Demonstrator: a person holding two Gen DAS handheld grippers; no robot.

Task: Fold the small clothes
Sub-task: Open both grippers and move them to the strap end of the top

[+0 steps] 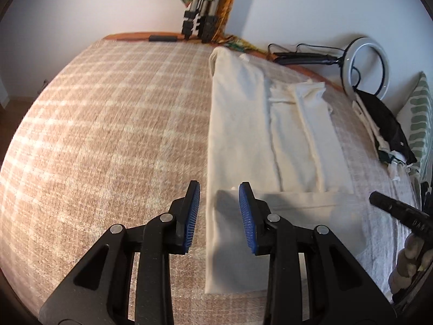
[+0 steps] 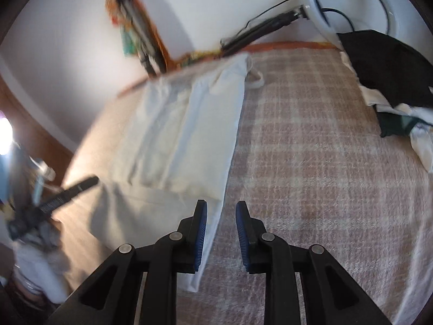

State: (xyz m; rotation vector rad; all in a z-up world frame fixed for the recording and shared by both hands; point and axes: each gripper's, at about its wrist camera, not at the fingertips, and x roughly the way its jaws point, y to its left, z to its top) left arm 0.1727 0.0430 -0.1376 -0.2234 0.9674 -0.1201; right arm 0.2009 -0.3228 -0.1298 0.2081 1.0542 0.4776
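Observation:
A cream garment [image 1: 243, 135] lies flat on the plaid bedspread [image 1: 108, 135], folded into a long strip with its near end folded over. My left gripper [image 1: 219, 191] is open and empty, hovering over the garment's near left edge. In the right wrist view the same garment [image 2: 176, 135] lies to the left. My right gripper [image 2: 221, 210] is open and empty over its near right edge. The right gripper [image 1: 392, 208] shows at the left wrist view's right edge, and the left gripper [image 2: 67, 192] at the right wrist view's left.
A pile of dark and white clothes [image 2: 392, 86] lies at the bed's right. A ring light [image 1: 368, 65] leans on the wall behind it. A tripod [image 1: 200, 21] stands at the far corner. A green patterned pillow [image 1: 422, 119] is far right.

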